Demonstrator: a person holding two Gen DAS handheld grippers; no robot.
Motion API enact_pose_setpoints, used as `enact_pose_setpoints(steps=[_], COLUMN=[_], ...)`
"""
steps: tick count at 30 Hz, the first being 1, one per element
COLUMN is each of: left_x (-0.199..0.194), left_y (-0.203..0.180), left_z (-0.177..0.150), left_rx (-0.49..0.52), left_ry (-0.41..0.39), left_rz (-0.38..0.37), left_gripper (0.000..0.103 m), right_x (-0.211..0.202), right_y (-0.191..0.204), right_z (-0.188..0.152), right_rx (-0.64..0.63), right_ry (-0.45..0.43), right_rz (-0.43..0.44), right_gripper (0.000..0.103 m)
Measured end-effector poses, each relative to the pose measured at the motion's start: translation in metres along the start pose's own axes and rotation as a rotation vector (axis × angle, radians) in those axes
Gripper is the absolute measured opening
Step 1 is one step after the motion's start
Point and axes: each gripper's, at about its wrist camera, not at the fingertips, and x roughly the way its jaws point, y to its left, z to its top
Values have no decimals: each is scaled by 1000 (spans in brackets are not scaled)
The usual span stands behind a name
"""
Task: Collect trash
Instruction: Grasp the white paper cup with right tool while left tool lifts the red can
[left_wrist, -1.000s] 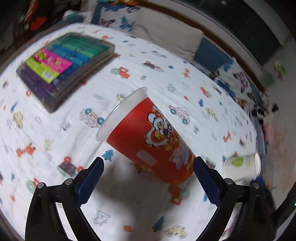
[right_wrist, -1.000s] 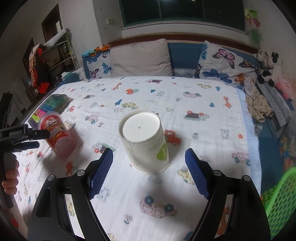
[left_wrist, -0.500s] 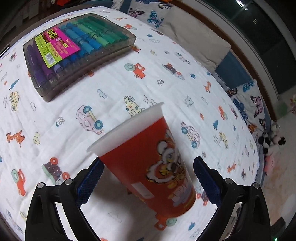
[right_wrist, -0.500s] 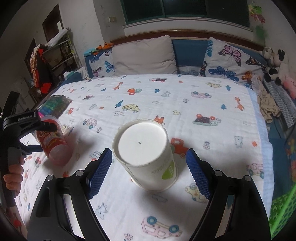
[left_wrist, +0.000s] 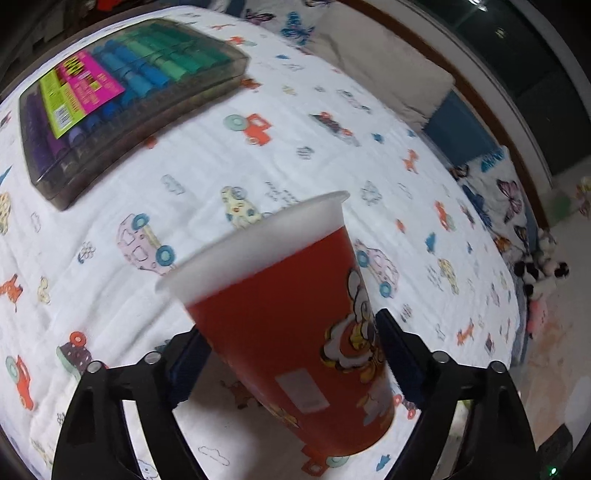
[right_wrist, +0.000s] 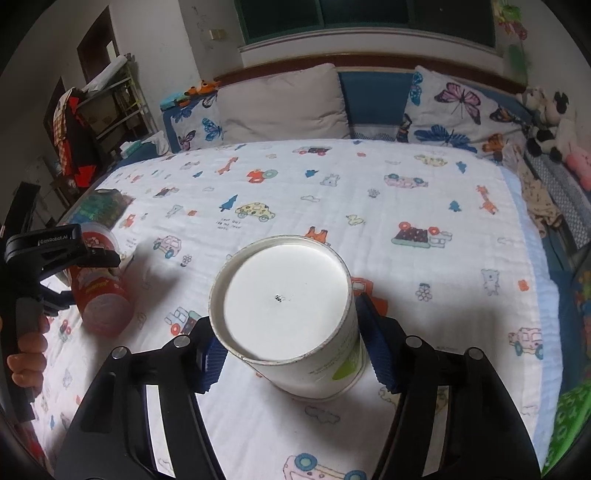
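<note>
- Trash cups, count two: one red cup (left_wrist: 295, 350) with cartoon print and white rim, one white paper cup (right_wrist: 291, 321) with a green mark, standing upside down
- Red cup: tilted, rim toward 11 o'clock in the left wrist view, base on the bedsheet (left_wrist: 207, 155); sits between the fingers of the left gripper (left_wrist: 291, 373)
- Left gripper: jaws closing, cup between them; both blue pads appear to meet the cup wall, though blur leaves the contact uncertain
- White paper cup: centre of the right wrist view, between the fingers of the right gripper (right_wrist: 291, 354)
- Right gripper: jaws closing, cup between them; pads just beside or touching the wall at 9 and 3 o'clock, contact likely
- Marker case (left_wrist: 122, 99), count one: at 10 o'clock from the red cup, well apart, near the sheet's edge
- Pillows, count three: one grey pillow (right_wrist: 284, 103), two butterfly-print, along the headboard at 12 o'clock
- Green basket (right_wrist: 569, 421), count one: at 4 o'clock, beyond the bed edge
- Open sheet: broad bare stretch from 12 to 2 o'clock of the white cup
</note>
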Motion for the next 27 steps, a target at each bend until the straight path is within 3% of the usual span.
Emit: enact_pose_setpoints(steps=[12,27], left_x=[-22,-52], left_y=[-20,-81], left_z=[-31,-113], left_rx=[230,515], left_ry=[4,49], left_rz=[-71,-217], left_gripper=[71,71], right_x=[-47,-124], right_y=[-3,-33], right_z=[-26,-80], right_rx=[14,95], right_ry=[-12,-30], right_rz=[-15,-98], right_gripper=[64,64])
